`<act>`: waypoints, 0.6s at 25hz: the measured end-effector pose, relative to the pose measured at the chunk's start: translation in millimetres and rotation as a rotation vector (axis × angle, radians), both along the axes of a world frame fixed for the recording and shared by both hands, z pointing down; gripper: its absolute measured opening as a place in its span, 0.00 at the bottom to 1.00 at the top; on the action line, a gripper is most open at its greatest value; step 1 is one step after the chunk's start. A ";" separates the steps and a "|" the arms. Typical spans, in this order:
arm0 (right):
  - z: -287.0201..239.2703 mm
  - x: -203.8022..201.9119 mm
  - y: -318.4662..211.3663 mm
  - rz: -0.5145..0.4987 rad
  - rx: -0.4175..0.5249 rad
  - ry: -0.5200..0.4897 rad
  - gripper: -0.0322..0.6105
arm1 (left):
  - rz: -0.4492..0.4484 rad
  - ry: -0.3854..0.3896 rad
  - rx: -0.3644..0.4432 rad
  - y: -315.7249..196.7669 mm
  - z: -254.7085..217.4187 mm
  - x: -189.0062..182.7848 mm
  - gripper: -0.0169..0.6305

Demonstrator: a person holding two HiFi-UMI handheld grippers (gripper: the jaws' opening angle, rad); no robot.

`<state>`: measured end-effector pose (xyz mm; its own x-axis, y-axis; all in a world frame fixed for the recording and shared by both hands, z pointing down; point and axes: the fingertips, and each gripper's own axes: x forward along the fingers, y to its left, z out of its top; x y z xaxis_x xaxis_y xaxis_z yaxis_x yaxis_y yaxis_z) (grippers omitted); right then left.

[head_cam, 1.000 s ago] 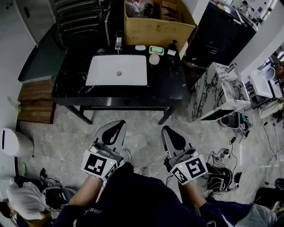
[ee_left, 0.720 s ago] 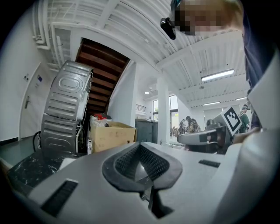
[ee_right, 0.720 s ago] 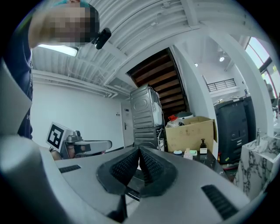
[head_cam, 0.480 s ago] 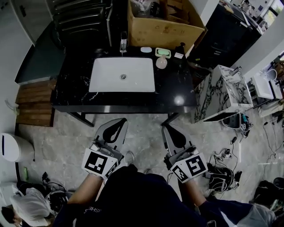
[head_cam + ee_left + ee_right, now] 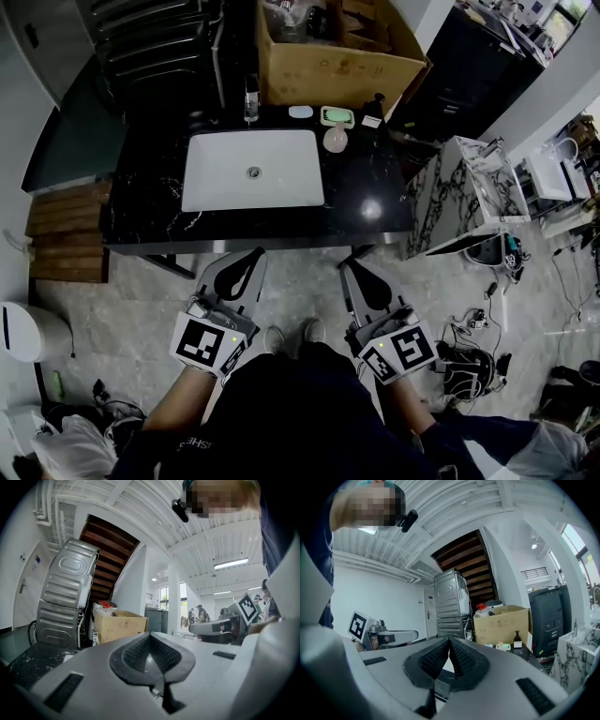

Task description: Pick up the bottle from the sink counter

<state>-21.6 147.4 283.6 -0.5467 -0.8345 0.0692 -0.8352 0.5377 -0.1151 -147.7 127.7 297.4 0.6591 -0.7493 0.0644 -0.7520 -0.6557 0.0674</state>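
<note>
1. Pointing level at the bench (image 5: 366, 202) front, the left tool (image 5: 246, 261) and right tool (image 5: 354, 274) each have their jaws pressed together on nothing. The reaching tool must part them first.
2. The pale bottle (image 5: 335, 140) stands at the back of the bench, just right of the basin (image 5: 216, 178) and just beside a green soap dish (image 5: 337, 116). A dark pump bottle (image 5: 378, 105) stands near, further right.
3. The right tool looks nearer. It is best brought in over the bare top right of the basin, closing on the bottle's body from the front.
4. A cardboard box (image 5: 328, 66) walls the back edge. A marble block (image 5: 459, 187) limits swing on the right.
</note>
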 end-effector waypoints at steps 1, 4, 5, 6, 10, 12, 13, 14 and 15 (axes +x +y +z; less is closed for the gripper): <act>0.4 1.2 -2.7 0.002 -0.001 0.000 0.09 | 0.000 0.002 0.000 -3.1 -0.3 1.0 0.04; 2.2 6.1 -13.4 0.004 -0.006 -0.001 0.09 | 0.003 0.000 -0.001 -13.6 0.4 5.2 0.04; 3.0 7.9 -18.4 0.004 -0.006 -0.002 0.09 | 0.003 -0.003 -0.002 -17.9 1.2 6.7 0.04; 4.0 9.8 -23.9 0.004 -0.007 -0.004 0.09 | 0.003 -0.006 -0.002 -22.5 2.4 8.1 0.04; 8.8 19.0 -47.4 -0.002 -0.010 -0.014 0.09 | -0.004 -0.016 -0.006 -43.6 5.6 16.9 0.04; 11.2 24.3 -61.3 -0.007 -0.012 -0.019 0.09 | -0.007 -0.022 -0.006 -56.8 6.5 22.5 0.04; 12.3 27.2 -69.1 -0.011 -0.013 -0.021 0.09 | -0.010 -0.025 -0.007 -63.9 6.9 25.7 0.04; 13.2 30.2 -77.4 -0.015 -0.015 -0.022 0.09 | -0.012 -0.029 -0.009 -71.4 7.4 29.1 0.04; 14.0 33.4 -86.2 -0.019 -0.017 -0.024 0.09 | -0.014 -0.035 -0.012 -79.1 8.4 32.6 0.04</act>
<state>11.8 61.3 297.6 -0.5645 -0.8225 0.0694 -0.8215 0.5517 -0.1442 -115.1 48.6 305.8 0.6456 -0.7576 0.0963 -0.7633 -0.6443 0.0483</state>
